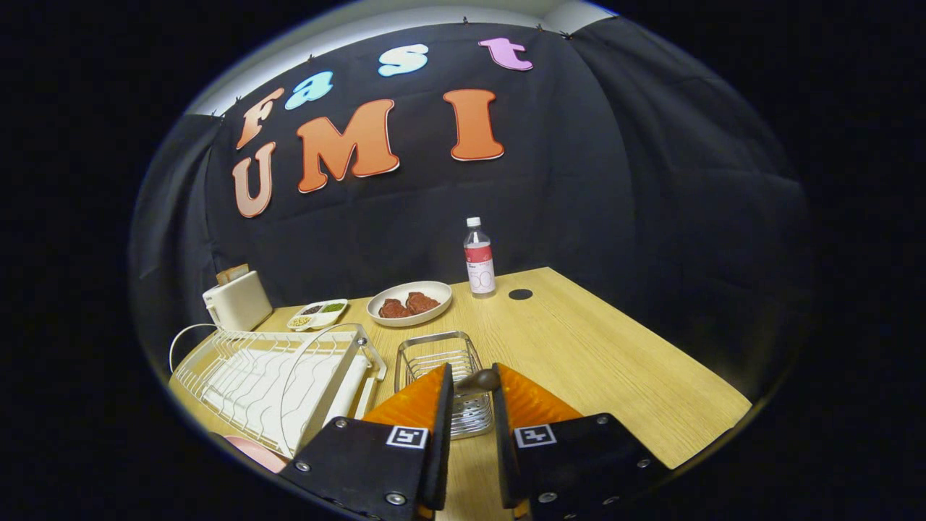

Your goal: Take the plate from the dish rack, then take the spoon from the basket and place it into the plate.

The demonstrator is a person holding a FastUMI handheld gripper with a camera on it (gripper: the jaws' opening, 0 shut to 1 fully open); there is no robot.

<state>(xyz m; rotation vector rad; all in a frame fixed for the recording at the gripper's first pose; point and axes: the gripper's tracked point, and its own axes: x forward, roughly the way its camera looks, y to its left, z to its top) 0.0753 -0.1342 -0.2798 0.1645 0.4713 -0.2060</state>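
We see the gripper (472, 383) with its fingers closed on the spoon (477, 380) handle, above the basket (441, 362). A pink plate (255, 452) edge shows beside the rack (278, 376). Beyond sit a dish (409, 302) of food, a bottle (479, 258) and a toaster (236, 300).

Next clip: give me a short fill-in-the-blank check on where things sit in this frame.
1. The spoon's dark handle end sits ____ the tool's fingers.
2. The wire basket stands beside the white ____.
3. Behind the basket, a plate holds two pieces of ____.
4. A ____ stands upright beside that plate.

Missing: between; dish rack; meat; bottle
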